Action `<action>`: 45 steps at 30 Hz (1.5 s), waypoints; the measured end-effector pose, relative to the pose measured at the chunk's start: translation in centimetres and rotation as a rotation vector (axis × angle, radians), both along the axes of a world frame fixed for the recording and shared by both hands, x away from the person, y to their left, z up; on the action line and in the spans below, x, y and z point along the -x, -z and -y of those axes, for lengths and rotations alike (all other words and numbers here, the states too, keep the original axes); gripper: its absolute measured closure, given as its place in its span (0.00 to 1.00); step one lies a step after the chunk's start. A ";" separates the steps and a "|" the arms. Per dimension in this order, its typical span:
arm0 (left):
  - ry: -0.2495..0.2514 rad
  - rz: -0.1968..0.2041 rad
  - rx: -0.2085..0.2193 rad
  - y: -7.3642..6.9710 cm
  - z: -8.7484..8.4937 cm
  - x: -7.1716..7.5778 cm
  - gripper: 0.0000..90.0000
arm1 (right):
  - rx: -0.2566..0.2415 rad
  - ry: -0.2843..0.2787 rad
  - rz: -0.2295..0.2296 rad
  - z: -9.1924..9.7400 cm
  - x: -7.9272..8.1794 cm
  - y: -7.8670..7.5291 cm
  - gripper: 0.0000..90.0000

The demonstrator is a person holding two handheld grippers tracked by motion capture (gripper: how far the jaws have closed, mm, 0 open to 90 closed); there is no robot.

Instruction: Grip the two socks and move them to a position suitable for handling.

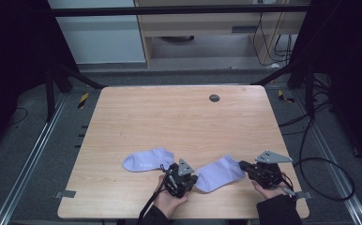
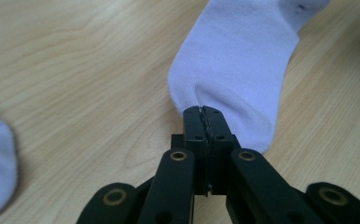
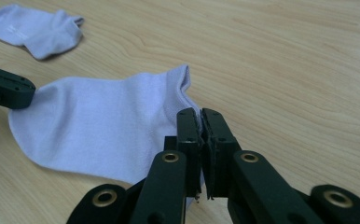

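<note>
A pale wooden table point(image 1: 179, 122) is seen from above, with two lilac socks laid near its front edge. The right-hand sock point(image 1: 218, 172) is stretched between both tools, its toe end pinched by the clamped left gripper point(image 2: 203, 110) and its cuff by the equally closed right gripper point(image 3: 200, 113). The second sock point(image 1: 147, 159) is left lying flat just beside the left gripper, untouched.

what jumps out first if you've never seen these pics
A pale lilac sock lies near the front edge of the wooden table, pinched at both ends: the left gripper at one end, the right gripper at the other. A second sock lies loose to its left.
</note>
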State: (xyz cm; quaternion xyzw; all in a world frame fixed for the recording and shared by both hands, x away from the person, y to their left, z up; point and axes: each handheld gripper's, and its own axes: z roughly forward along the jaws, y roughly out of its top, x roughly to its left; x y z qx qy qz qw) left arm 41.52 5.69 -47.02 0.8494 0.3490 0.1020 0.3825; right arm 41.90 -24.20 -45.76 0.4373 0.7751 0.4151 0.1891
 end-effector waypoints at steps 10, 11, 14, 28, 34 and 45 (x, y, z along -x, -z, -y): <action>-0.018 0.047 0.010 -2.4 -3.7 0.2 0.99 | -0.044 -0.016 0.014 -1.7 1.3 -1.2 0.96; -0.020 0.050 0.008 -2.4 -4.0 0.2 0.99 | -0.046 -0.027 0.012 -2.3 1.4 -1.2 0.96; -0.034 0.053 0.012 -2.5 -5.3 0.2 0.99 | -0.044 -0.050 0.006 -3.6 1.6 -1.1 0.96; -0.051 0.019 -0.047 -1.1 -9.3 1.0 0.99 | -0.045 -0.122 -0.047 -7.9 2.4 0.0 0.96; -0.059 0.008 -0.073 -0.2 -9.5 0.7 0.99 | -0.025 -0.129 -0.067 -8.5 2.3 0.8 0.96; -0.057 -0.029 -0.107 0.9 -9.5 0.2 0.99 | 0.038 -0.130 -0.134 -8.9 1.9 2.7 0.96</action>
